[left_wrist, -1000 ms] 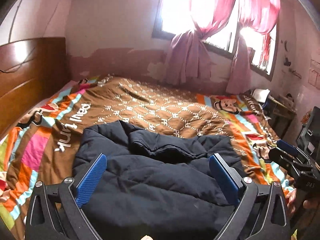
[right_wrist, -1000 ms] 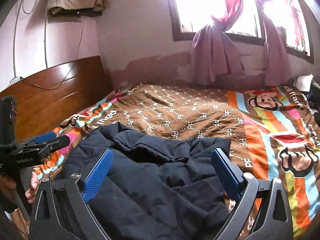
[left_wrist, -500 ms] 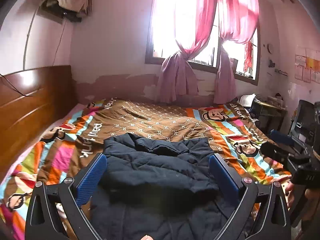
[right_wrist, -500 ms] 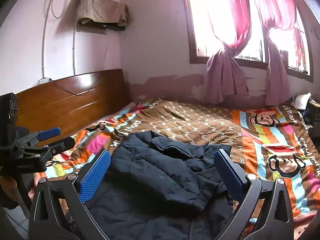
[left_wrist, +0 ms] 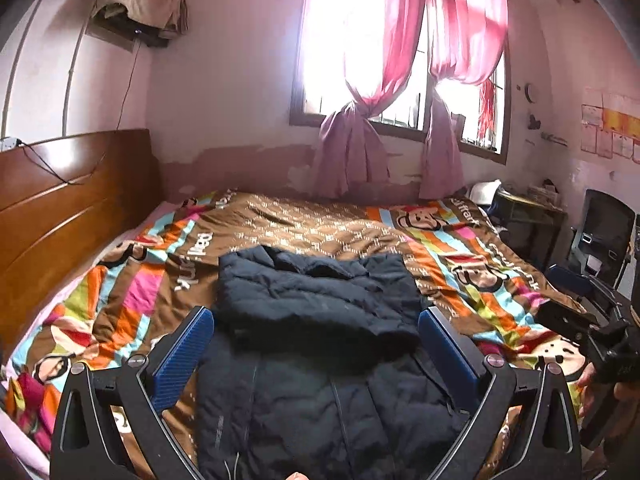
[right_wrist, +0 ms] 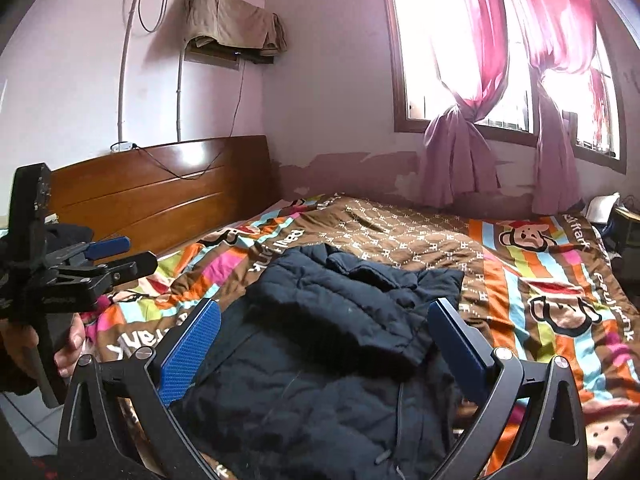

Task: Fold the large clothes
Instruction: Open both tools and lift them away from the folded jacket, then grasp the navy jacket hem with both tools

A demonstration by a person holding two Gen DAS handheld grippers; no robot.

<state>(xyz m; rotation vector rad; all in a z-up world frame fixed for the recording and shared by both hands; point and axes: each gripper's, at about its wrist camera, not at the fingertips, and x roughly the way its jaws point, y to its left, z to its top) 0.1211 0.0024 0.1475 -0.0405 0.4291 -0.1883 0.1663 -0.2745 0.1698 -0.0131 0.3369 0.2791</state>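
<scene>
A dark navy puffer jacket (left_wrist: 320, 344) lies on the bed, its far part folded back over the near part; it also fills the middle of the right wrist view as the same jacket (right_wrist: 332, 344). My left gripper (left_wrist: 314, 344) hangs open above its near half, nothing between the blue pads. My right gripper (right_wrist: 324, 340) is likewise open above the jacket, holding nothing. Each gripper shows in the other's view: the right one (left_wrist: 576, 312) at the far right edge, the left one (right_wrist: 116, 258) at the far left, both held by a hand.
A brown and striped cartoon-monkey bedspread (left_wrist: 304, 232) covers the bed. A wooden headboard (left_wrist: 60, 208) stands at the left. The window with tied pink curtains (left_wrist: 360, 80) is behind. A cluttered desk and a dark chair (left_wrist: 604, 232) stand at the right.
Both grippers have pulled back and risen away from the jacket, so more of the bed and room shows. The jacket lies still, folded over itself.
</scene>
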